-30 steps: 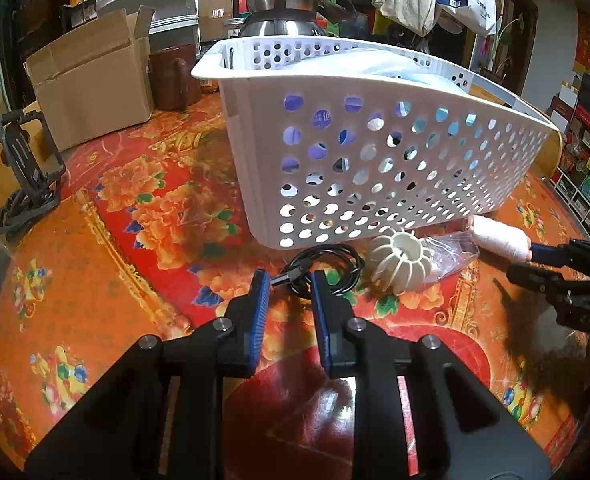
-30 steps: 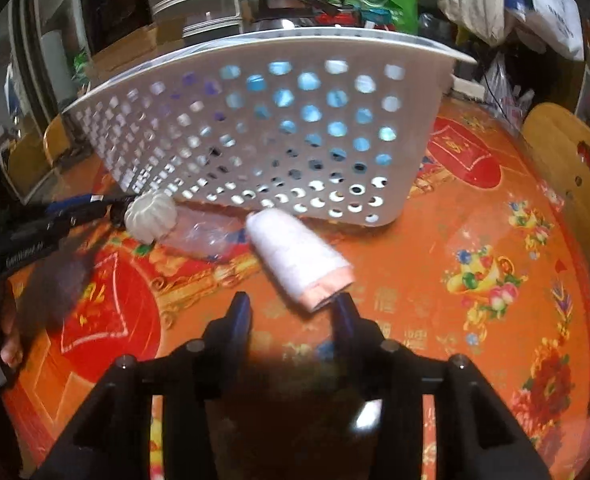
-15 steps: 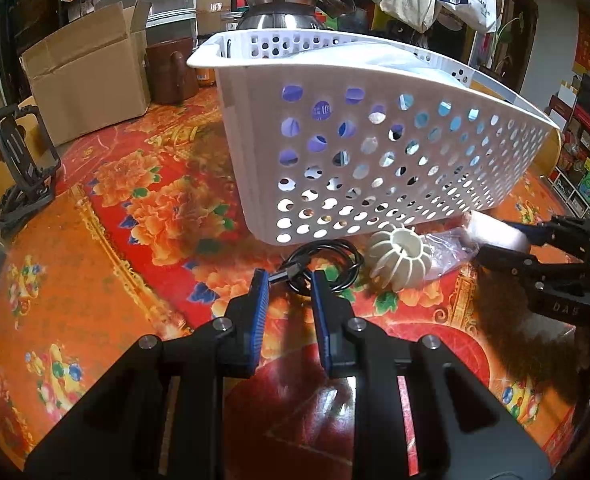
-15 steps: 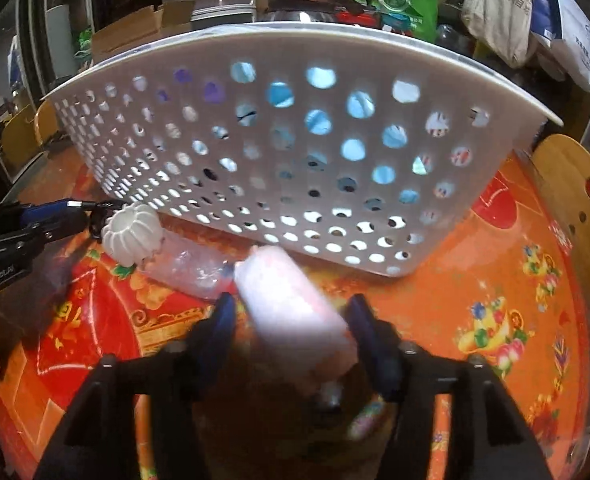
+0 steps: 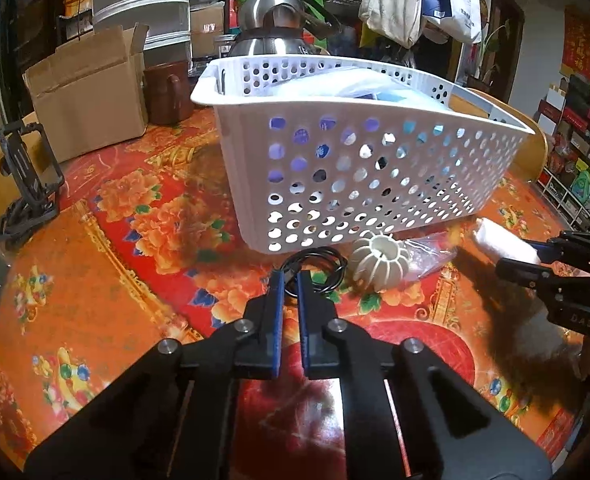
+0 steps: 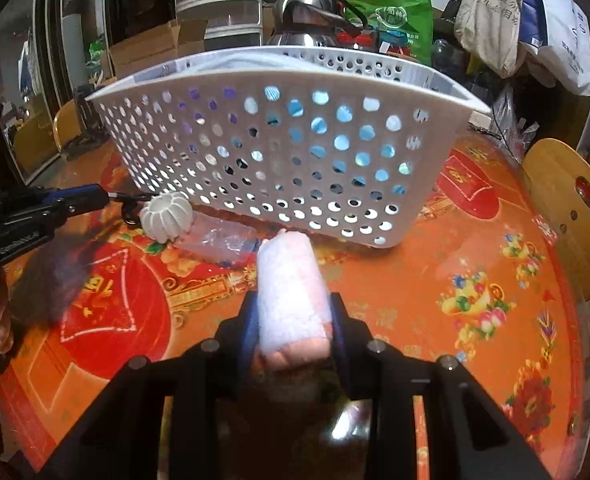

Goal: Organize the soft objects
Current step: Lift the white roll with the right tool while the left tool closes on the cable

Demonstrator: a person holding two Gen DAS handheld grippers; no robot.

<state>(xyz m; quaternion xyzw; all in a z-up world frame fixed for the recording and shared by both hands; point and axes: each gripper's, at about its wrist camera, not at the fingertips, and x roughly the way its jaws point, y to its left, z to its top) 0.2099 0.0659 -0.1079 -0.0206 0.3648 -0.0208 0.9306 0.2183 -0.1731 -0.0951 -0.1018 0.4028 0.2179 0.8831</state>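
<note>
A rolled white towel (image 6: pixel 291 280) lies between the pads of my right gripper (image 6: pixel 293 304), whose jaws are closing and press on its sides. The left wrist view shows that roll (image 5: pixel 503 240) in the right gripper (image 5: pixel 519 256), just off the white perforated basket (image 5: pixel 375 184). Soft bagged items lie inside the basket (image 6: pixel 295 120). My left gripper (image 5: pixel 287 280) is shut on the end of a black cable (image 5: pixel 319 268) on the table. A white ribbed ball (image 5: pixel 381 264) and a clear plastic bag (image 5: pixel 427 256) lie between the two grippers.
An orange-red floral cloth (image 5: pixel 95 280) covers the round table. A cardboard box (image 5: pixel 87 92), a brown mug (image 5: pixel 169 92) and a steel kettle (image 5: pixel 275 24) stand behind the basket. A black stand (image 5: pixel 27 184) sits at the left edge, a wooden chair back (image 6: pixel 567 208) at the right.
The right gripper moved forward around the towel roll and closed on it. The left jaws narrowed onto the cable end. The left hand stayed in place.
</note>
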